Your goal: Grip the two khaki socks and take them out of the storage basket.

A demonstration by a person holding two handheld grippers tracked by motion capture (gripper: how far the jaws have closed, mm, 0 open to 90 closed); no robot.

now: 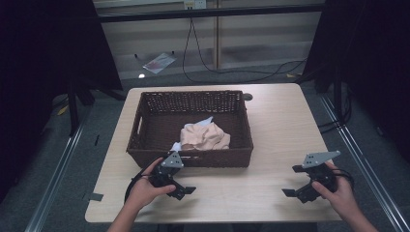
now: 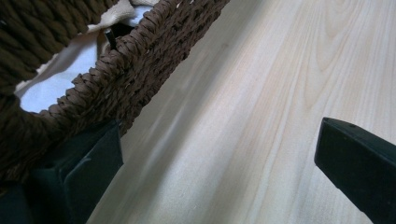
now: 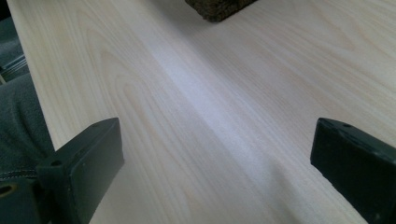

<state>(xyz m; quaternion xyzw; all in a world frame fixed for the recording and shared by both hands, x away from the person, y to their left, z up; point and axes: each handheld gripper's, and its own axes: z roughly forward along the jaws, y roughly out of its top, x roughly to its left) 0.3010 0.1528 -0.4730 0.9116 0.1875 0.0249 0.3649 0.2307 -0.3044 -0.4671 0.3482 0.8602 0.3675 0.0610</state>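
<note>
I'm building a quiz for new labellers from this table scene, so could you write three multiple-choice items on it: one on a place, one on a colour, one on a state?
1. Where does the peach cloth lie?
A. on the floor
B. inside the woven basket
C. on the bare table beside the right tool

2. What colour is the basket?
A. dark brown
B. white
C. bright green

3. How do the left tool's jaws stand?
A. clamped on the cloth
C. shut on the basket rim
B. open, holding nothing

Answers:
1 B, the high view shows the cloth crumpled within the basket walls.
2 A, the weave is dark brown in the high view and the left gripper view.
3 B, the left gripper view shows the jaws wide apart with bare table between them.
</note>
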